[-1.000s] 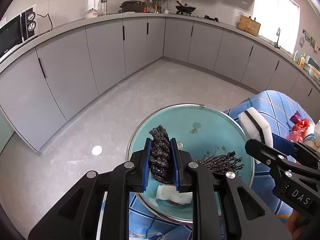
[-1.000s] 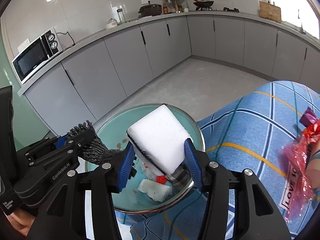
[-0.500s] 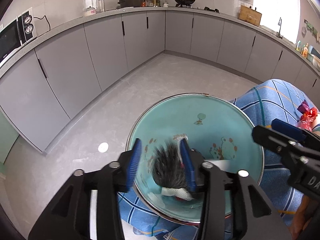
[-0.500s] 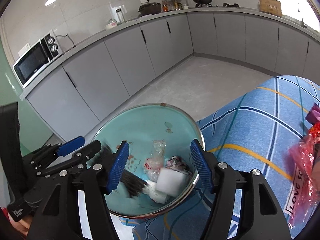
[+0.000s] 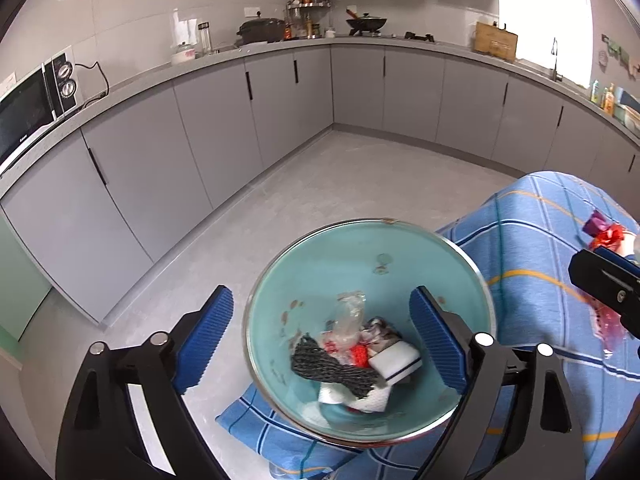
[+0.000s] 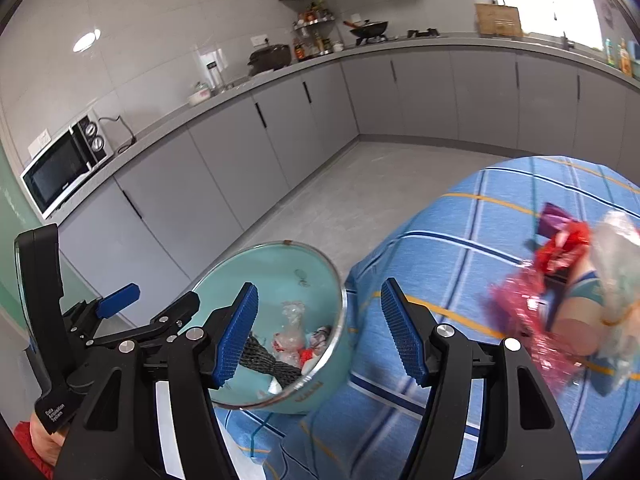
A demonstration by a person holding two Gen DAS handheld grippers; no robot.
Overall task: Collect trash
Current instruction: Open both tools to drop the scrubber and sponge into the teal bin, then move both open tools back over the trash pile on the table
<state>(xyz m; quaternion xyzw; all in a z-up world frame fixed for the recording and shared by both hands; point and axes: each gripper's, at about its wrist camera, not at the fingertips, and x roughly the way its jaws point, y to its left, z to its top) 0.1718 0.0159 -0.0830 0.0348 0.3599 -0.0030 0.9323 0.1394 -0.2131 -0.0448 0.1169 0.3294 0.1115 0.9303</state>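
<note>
A: Trash, collected so far: the black mesh scrap (image 5: 334, 370), the white sponge block with a dark edge (image 5: 396, 364) and the crumpled clear wrappers (image 5: 348, 320) lie in the teal metal-rimmed bowl (image 5: 460, 276), directly ahead of and below the left gripper (image 5: 320, 340). Its blue ribbed pads (image 5: 204, 336) are spreading apart, with nothing pressed between them; only the bowl shows in the gap.

B: And the right gripper (image 6: 320, 332)?

A: Released as well: the pads stand apart and empty, the bowl's rim behind its left finger, the blue checked tablecloth (image 6: 480, 220) ahead. Further out to its right lies uncollected trash: a pink cellophane wrapper (image 6: 528, 320), red and purple scraps (image 6: 564, 240) and a clear bag (image 6: 616, 248), bunched together.

B: Probable faults from here?

A: Three. The bowl sits at the cloth's edge, so a nudge from either finger could tip it to the floor. The cellophane is thin and likely slippery, so a pinch may catch only a corner. The pile is tangled, so lifting one piece may drag the others off the table.
</note>
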